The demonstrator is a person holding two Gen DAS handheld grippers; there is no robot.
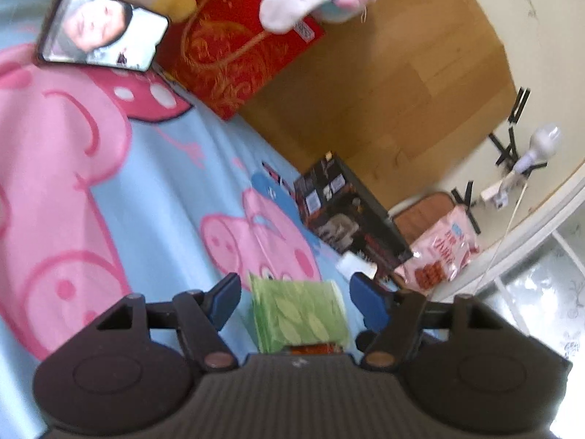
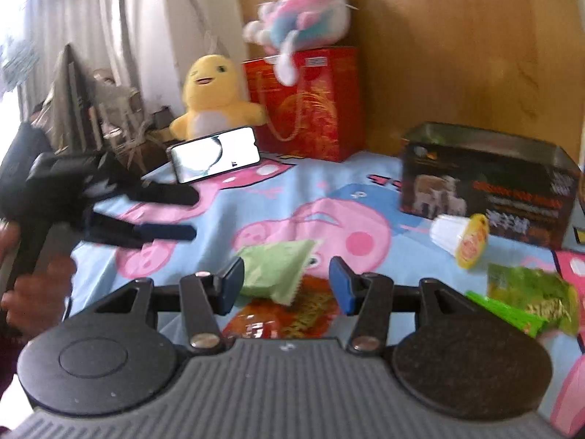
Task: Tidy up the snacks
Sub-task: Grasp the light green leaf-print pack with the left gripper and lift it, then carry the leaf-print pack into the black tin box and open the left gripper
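Note:
A light green snack packet (image 1: 299, 314) lies on the Peppa Pig blanket (image 1: 146, 190) between the spread fingers of my open left gripper (image 1: 294, 292). In the right wrist view the same green packet (image 2: 274, 270) lies on top of an orange-red snack packet (image 2: 289, 314), between the fingers of my open right gripper (image 2: 285, 278). The left gripper (image 2: 182, 216) shows there at the left, open above the blanket. A black open box (image 2: 486, 183) stands at the right; it also shows in the left wrist view (image 1: 351, 216). A white jelly cup (image 2: 460, 236) lies beside it.
A green bean snack bag (image 2: 533, 296) lies at the right. A pink snack bag (image 1: 438, 252) lies beyond the black box. A phone (image 2: 215, 159), a yellow plush (image 2: 215, 98), a red gift bag (image 2: 310, 106) and a pink plush (image 2: 303, 25) stand at the back.

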